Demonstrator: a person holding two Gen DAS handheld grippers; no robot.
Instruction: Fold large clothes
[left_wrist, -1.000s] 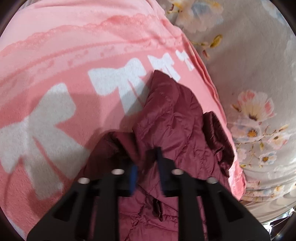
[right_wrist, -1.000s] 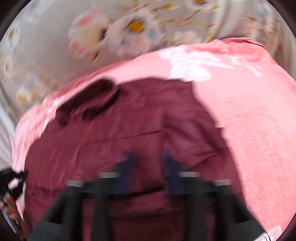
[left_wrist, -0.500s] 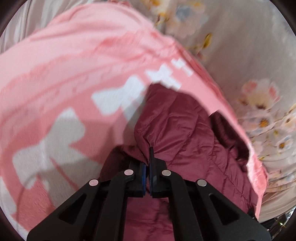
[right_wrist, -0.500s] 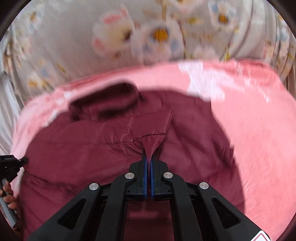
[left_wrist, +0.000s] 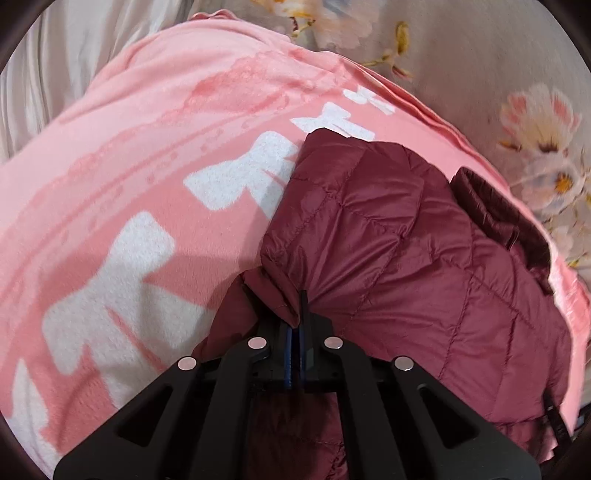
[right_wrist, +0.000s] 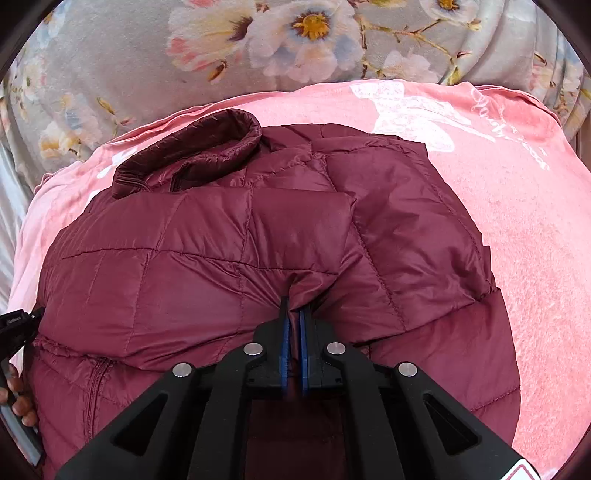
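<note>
— What has the left claw (left_wrist: 298, 317) got?
— A fold of the maroon quilted jacket (left_wrist: 413, 258), pinched between its blue pads, jaws closed tight on the fabric.
— And where does the jacket lie?
— On a pink blanket (left_wrist: 147, 147) with white bow shapes, spread to the right of the claw. Its darker collar (left_wrist: 495, 214) sits toward the blanket's right edge.
— Beyond that?
— Grey floral bedding (left_wrist: 517, 92) past the blanket's edge.

My left view cuts off the jacket (left_wrist: 424, 258) near hem; the blanket (left_wrist: 147, 155) runs past the frame. A hand (right_wrist: 16, 398) shows only partly at my right view's left edge.
</note>
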